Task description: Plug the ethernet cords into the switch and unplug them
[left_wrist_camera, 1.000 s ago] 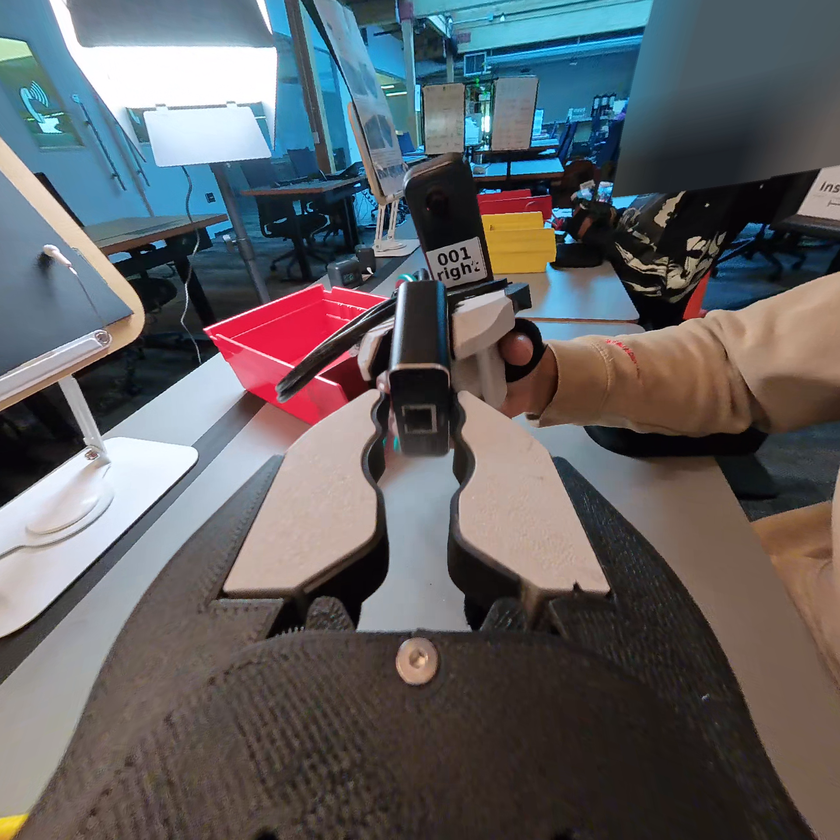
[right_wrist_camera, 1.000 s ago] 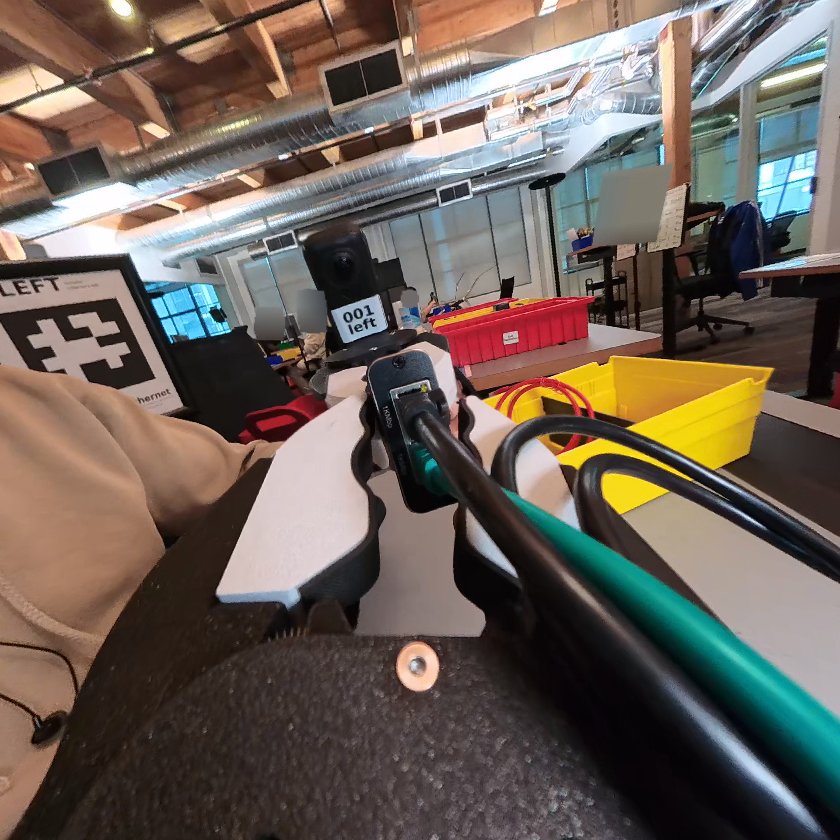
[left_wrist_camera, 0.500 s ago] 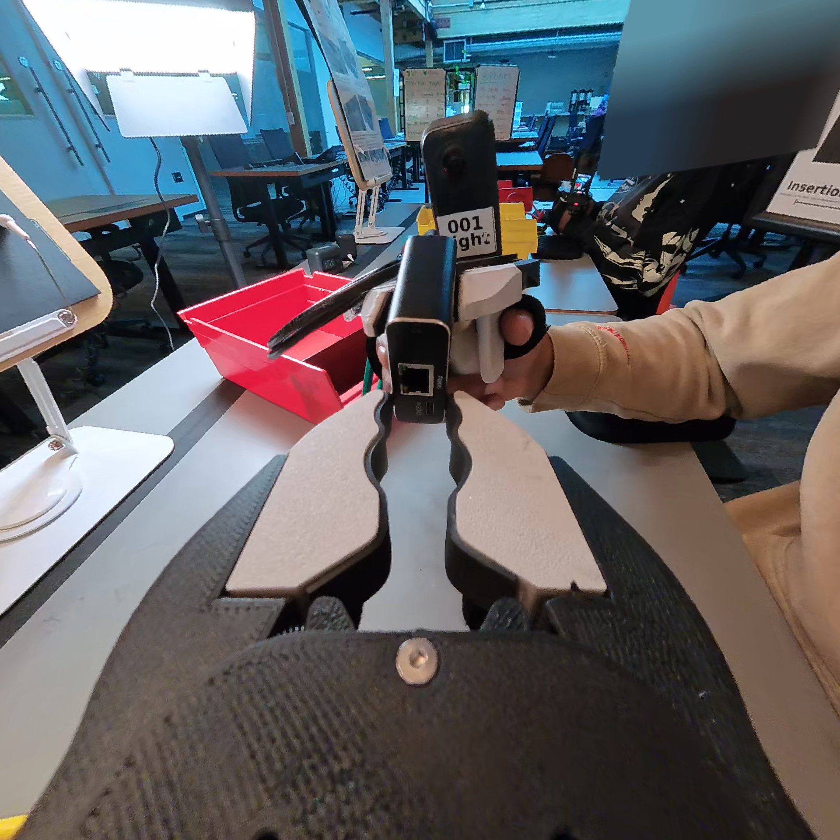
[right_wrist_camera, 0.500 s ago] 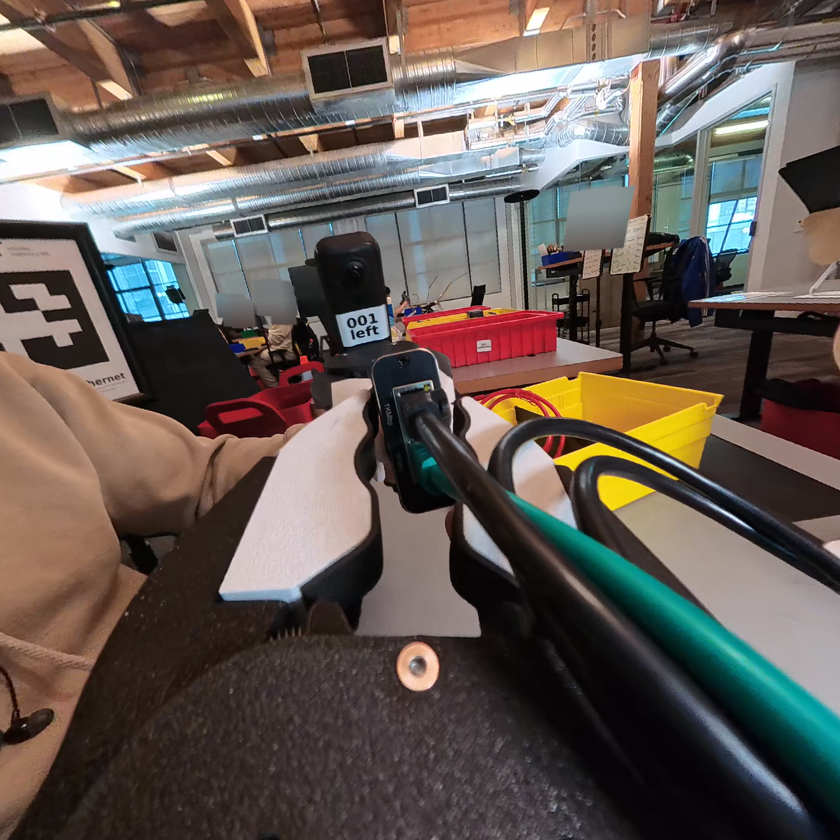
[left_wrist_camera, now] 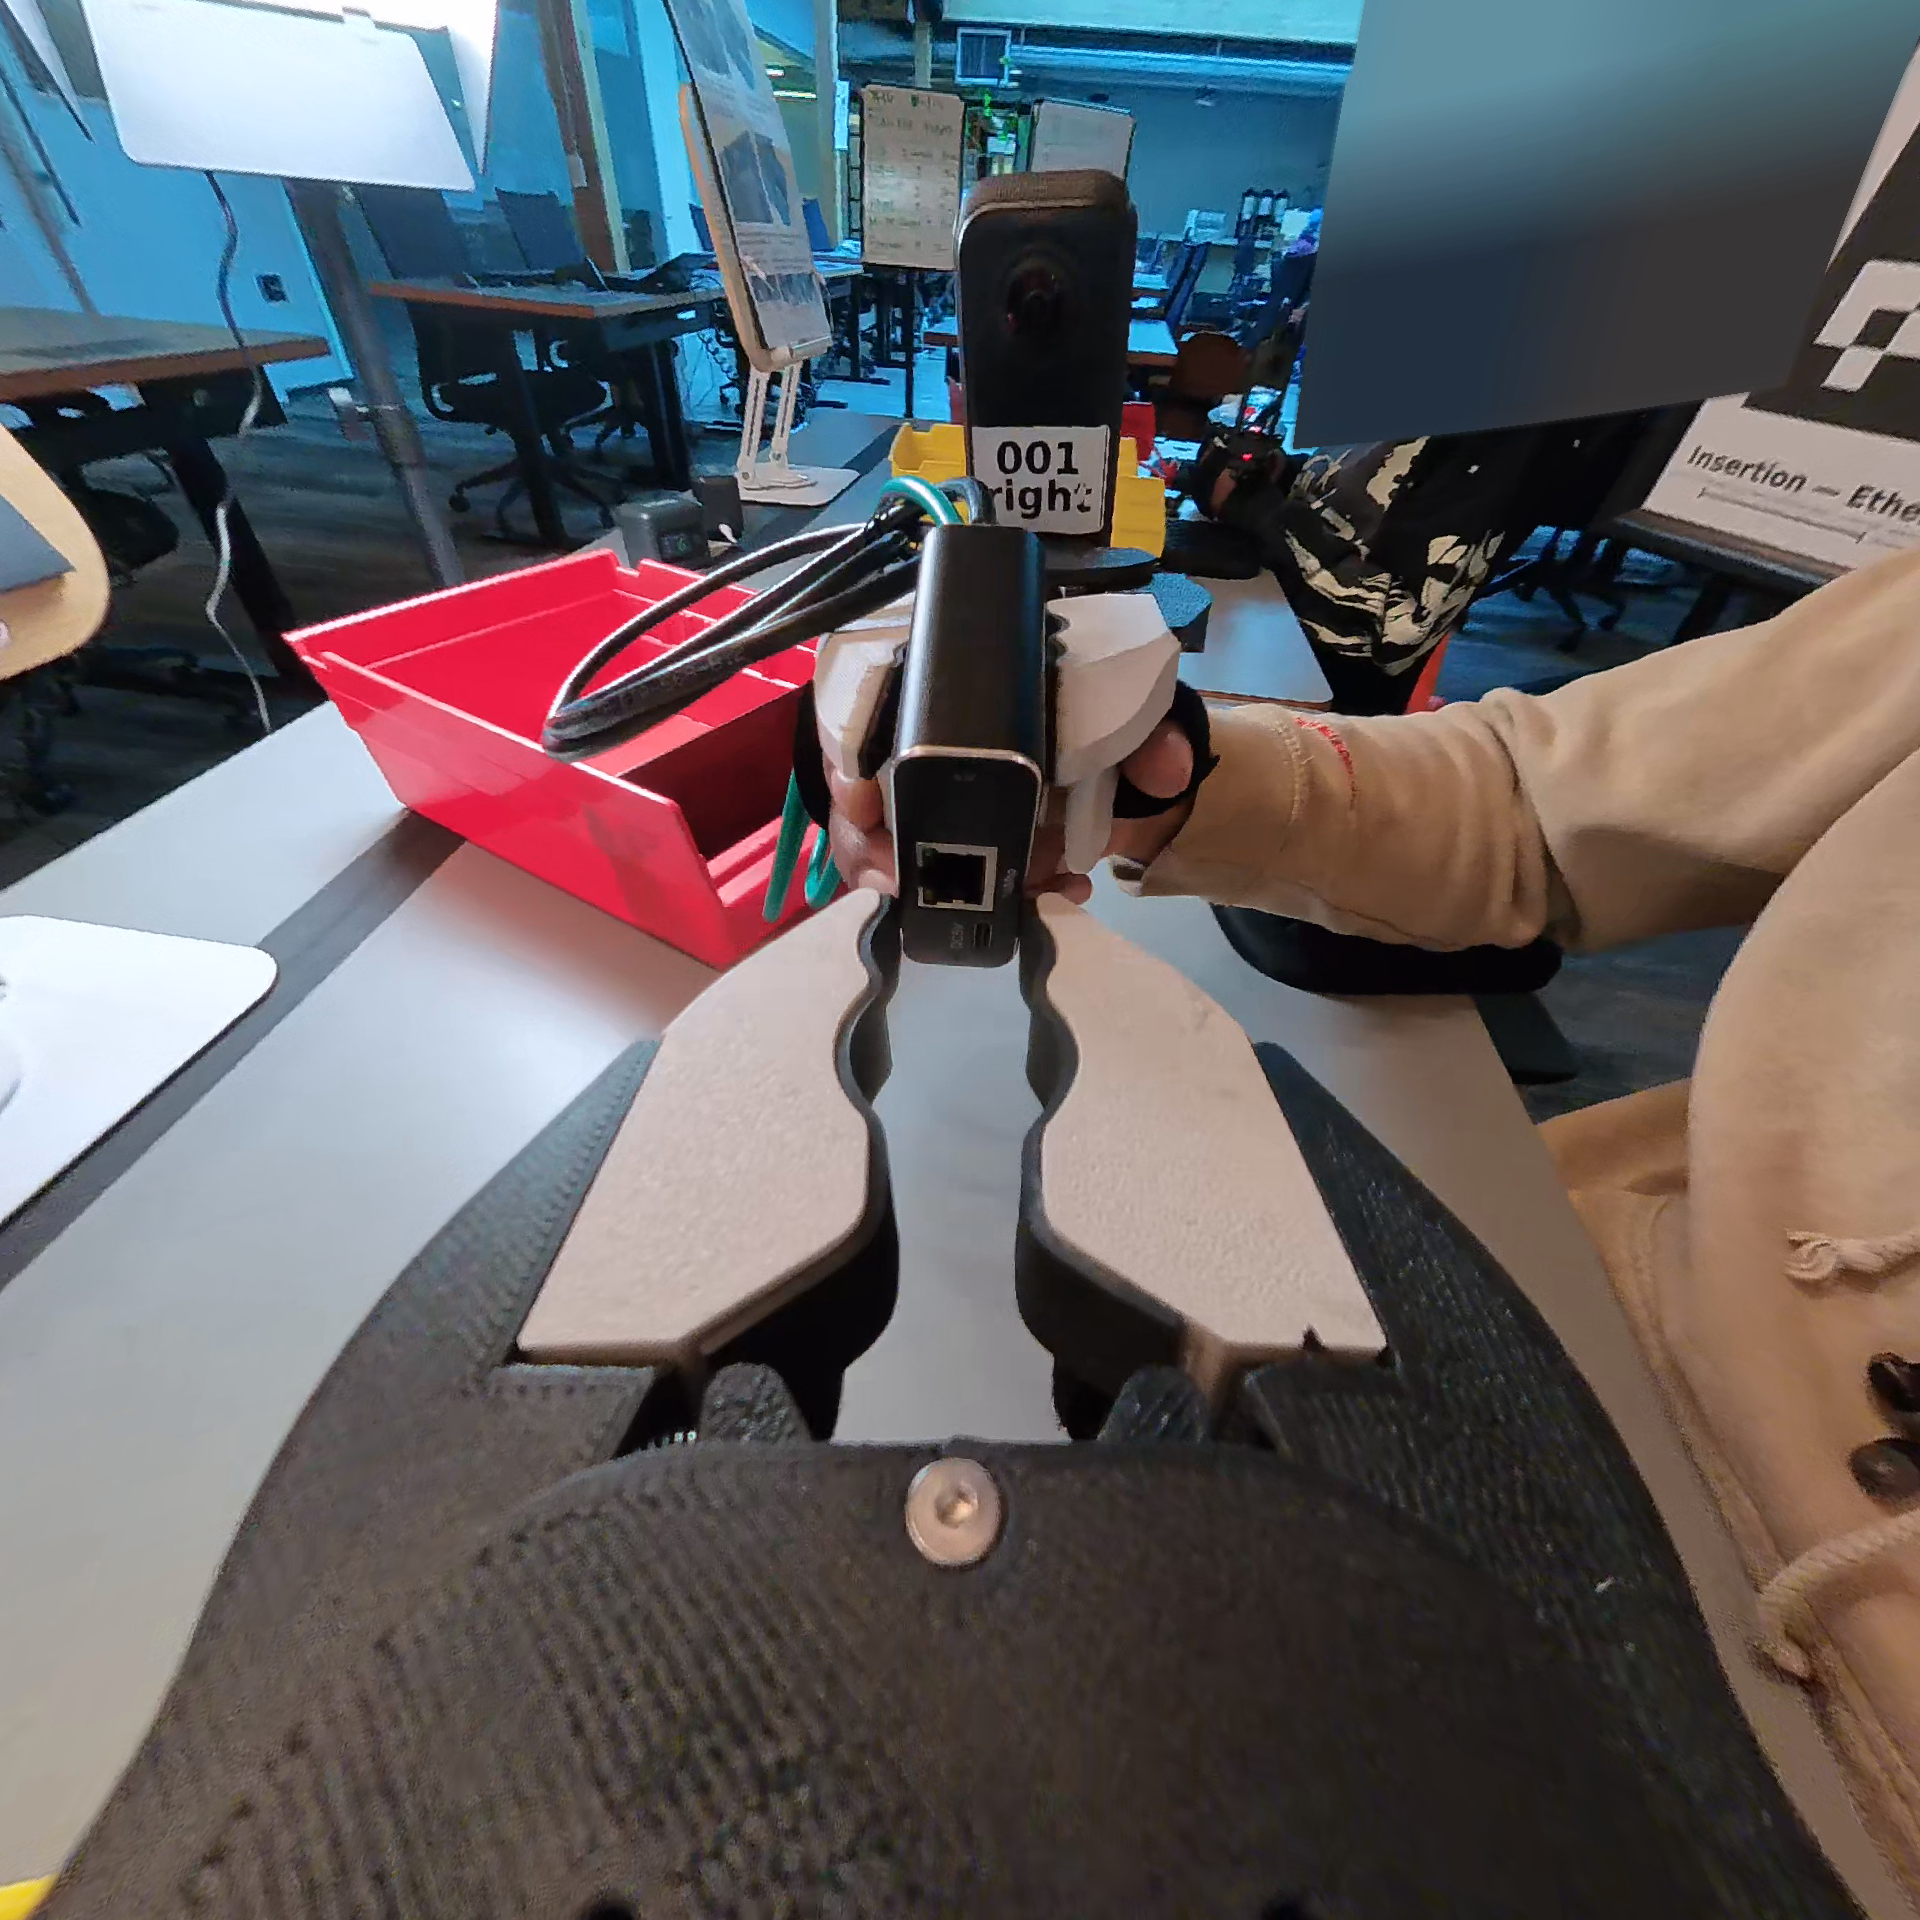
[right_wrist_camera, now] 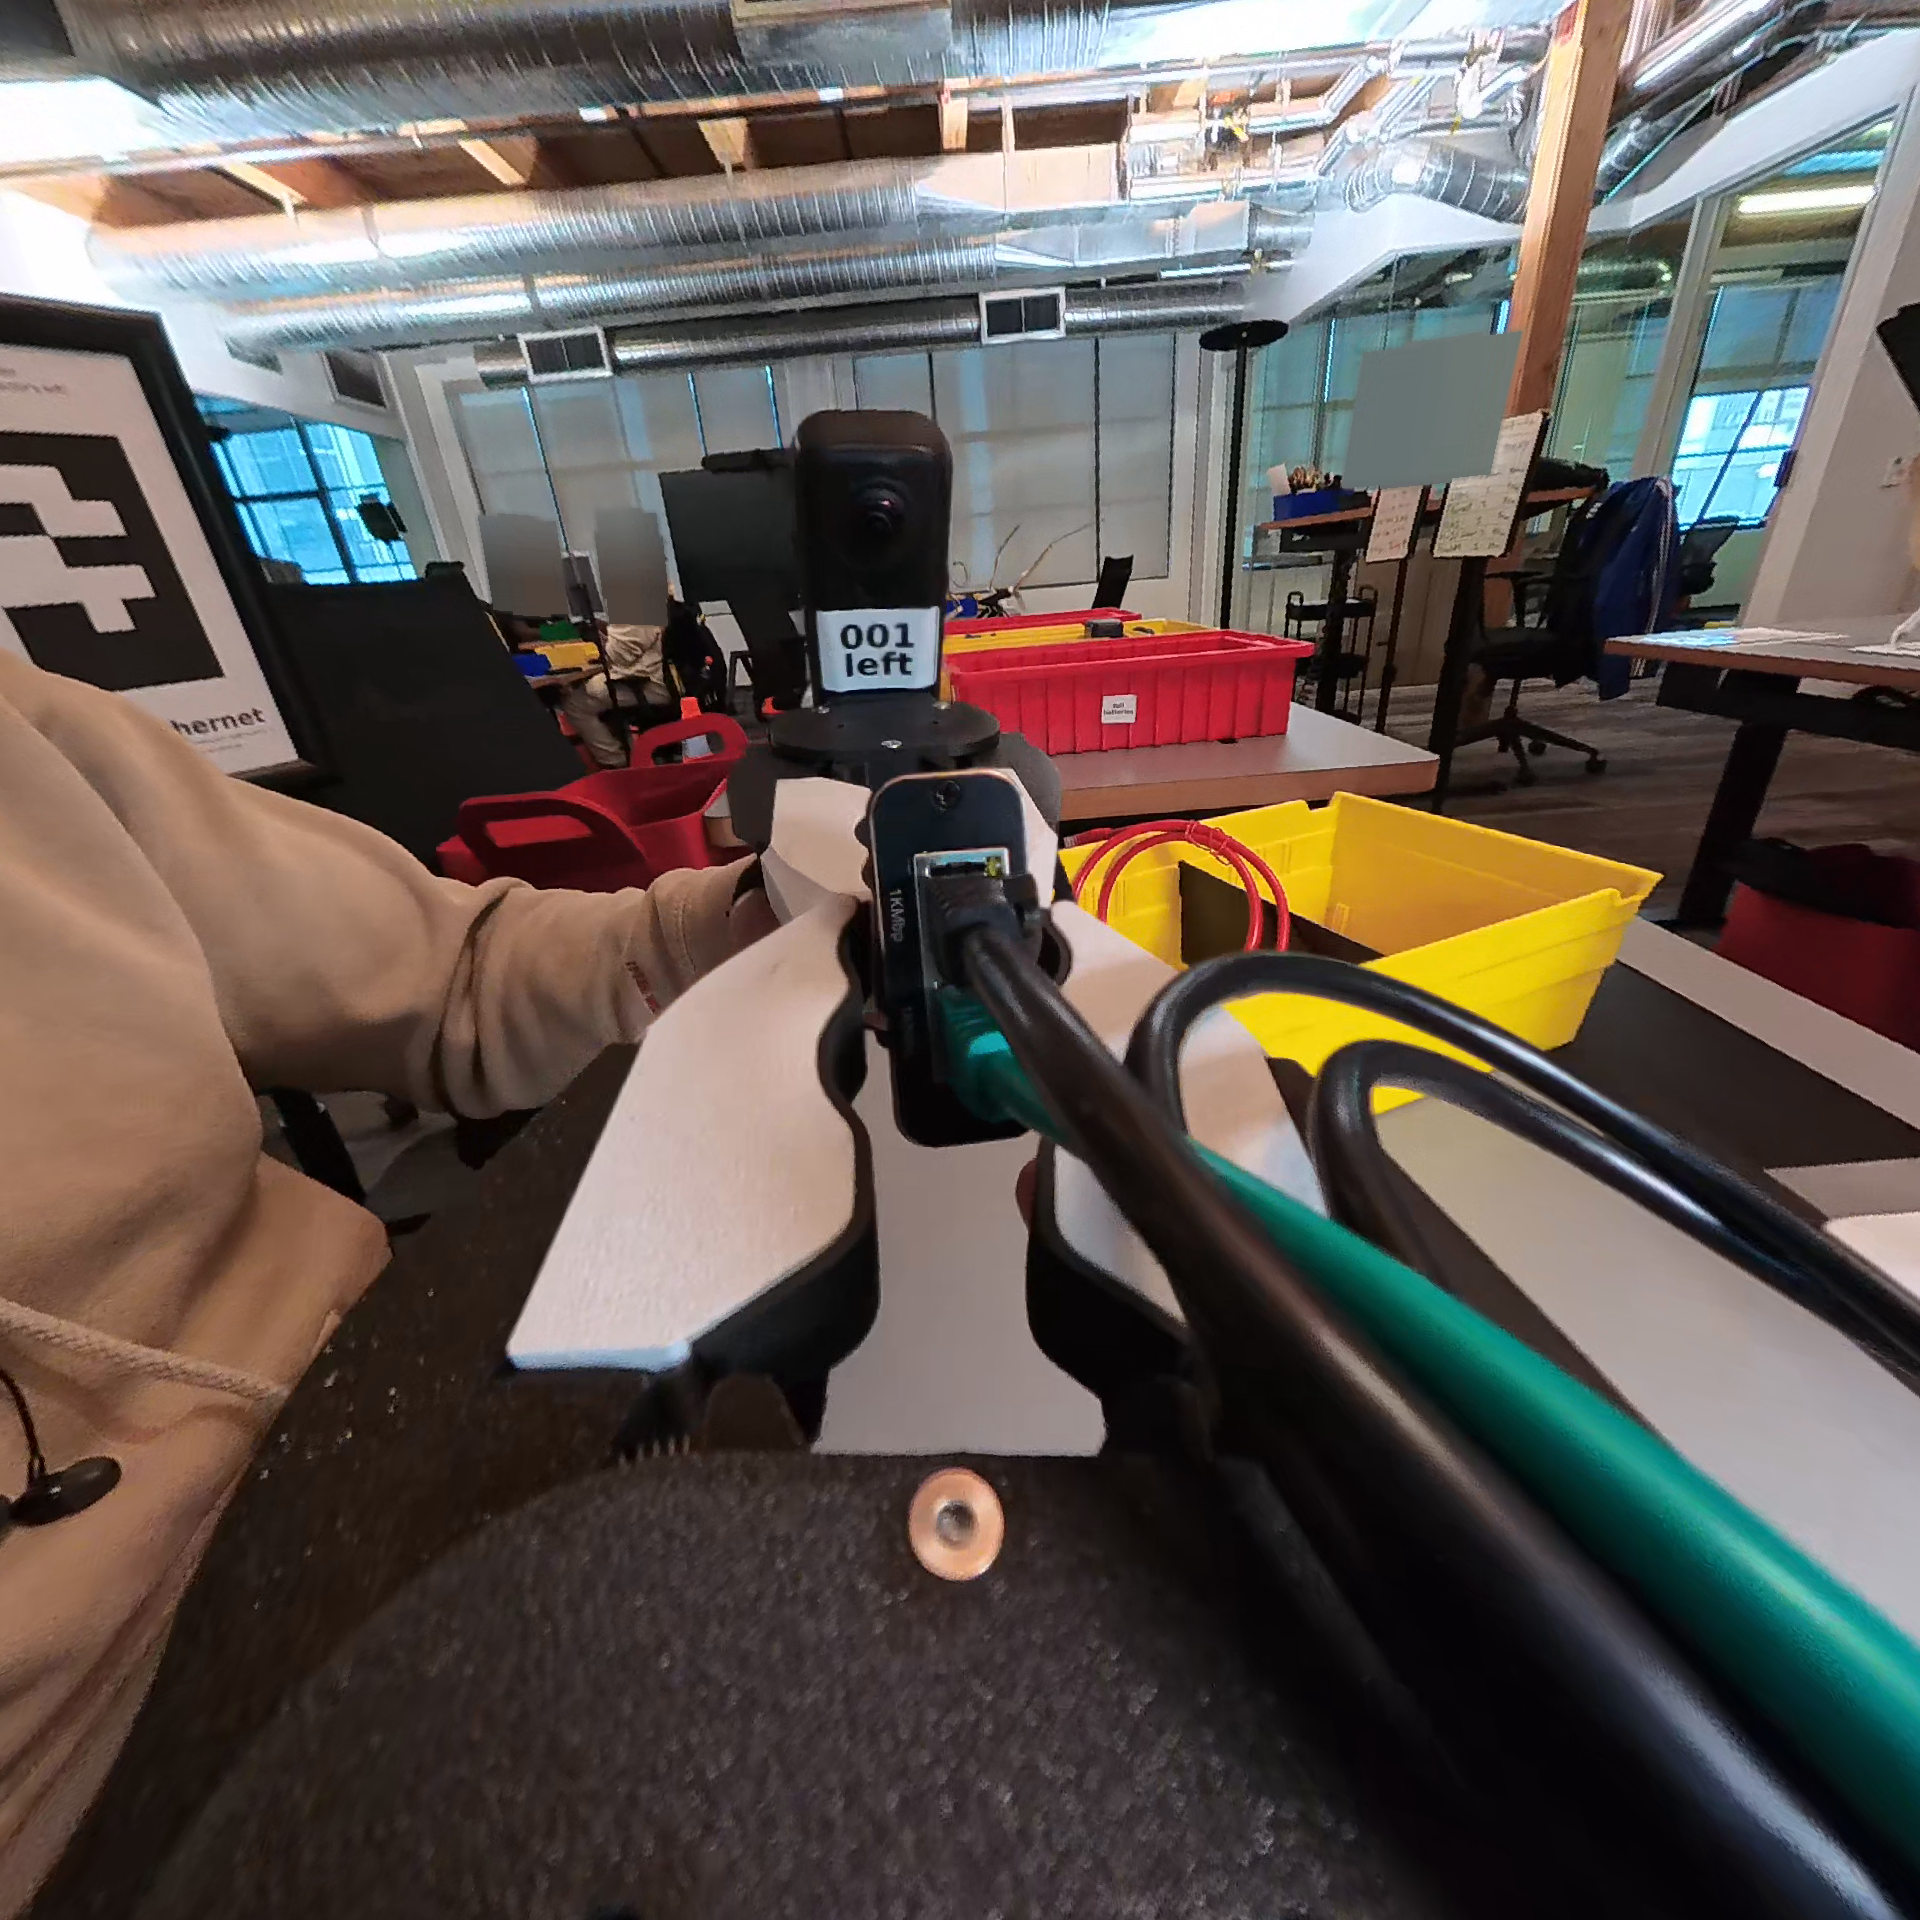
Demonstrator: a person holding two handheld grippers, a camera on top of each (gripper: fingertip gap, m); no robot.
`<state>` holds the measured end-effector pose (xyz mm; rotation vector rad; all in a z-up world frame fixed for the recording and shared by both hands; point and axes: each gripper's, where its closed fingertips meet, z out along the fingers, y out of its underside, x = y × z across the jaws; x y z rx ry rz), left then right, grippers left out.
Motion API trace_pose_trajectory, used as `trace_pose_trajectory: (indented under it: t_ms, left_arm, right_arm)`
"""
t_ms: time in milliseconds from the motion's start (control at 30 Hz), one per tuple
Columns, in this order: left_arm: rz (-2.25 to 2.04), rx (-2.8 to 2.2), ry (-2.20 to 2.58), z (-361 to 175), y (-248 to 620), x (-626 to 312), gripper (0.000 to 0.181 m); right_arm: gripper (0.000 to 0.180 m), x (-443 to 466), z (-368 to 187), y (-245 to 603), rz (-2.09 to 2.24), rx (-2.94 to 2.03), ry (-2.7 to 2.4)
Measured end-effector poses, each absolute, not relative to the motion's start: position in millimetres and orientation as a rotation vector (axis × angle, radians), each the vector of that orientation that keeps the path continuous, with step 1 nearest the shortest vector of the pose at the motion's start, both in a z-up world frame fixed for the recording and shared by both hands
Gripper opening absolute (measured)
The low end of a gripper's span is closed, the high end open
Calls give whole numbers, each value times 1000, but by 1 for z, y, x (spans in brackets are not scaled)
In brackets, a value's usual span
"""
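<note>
A black switch (left_wrist_camera: 966,727) is held in the air between both grippers, above the grey table (left_wrist_camera: 416,1060). My left gripper (left_wrist_camera: 951,925) is shut on its near end, at the very fingertips; that end shows an empty port (left_wrist_camera: 954,871). My right gripper (right_wrist_camera: 945,935) is shut on the switch (right_wrist_camera: 896,935) from the other side. A black cord (right_wrist_camera: 1091,1091) is plugged into the upper port on that end, and a green cord (right_wrist_camera: 1455,1299) into the port below. Both cords trail back over my right gripper. The black cord (left_wrist_camera: 707,644) loops out to the left in the left wrist view.
A red bin (left_wrist_camera: 499,707) stands on the table to the left, past the switch. A yellow bin (right_wrist_camera: 1455,904) holds a coiled red cable (right_wrist_camera: 1184,873). A white stand base (left_wrist_camera: 104,1018) lies at the far left. The person's tan sleeve (left_wrist_camera: 1455,810) reaches in from the right. My left and right fingertips are right by each other.
The switch has slid from deep between my left fingers out to their tips, and its empty port now faces the left camera squarely. Both cords remain plugged in.
</note>
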<state>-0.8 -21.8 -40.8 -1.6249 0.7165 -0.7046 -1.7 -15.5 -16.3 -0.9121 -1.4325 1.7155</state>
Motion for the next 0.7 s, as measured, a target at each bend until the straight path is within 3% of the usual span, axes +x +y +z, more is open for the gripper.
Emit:
trace_pose_trajectory:
  t_ms: [433, 700]
  left_arm:
    - [-737, -1571, 711, -30, -28, -9, 28]
    - [-422, -1583, 486, 4, -25, -115, 30]
  right_arm:
    - [24, 1, -10, -19, 1718, -908, -1441]
    - [24, 4, -9, -18, 1737, -904, -1450]
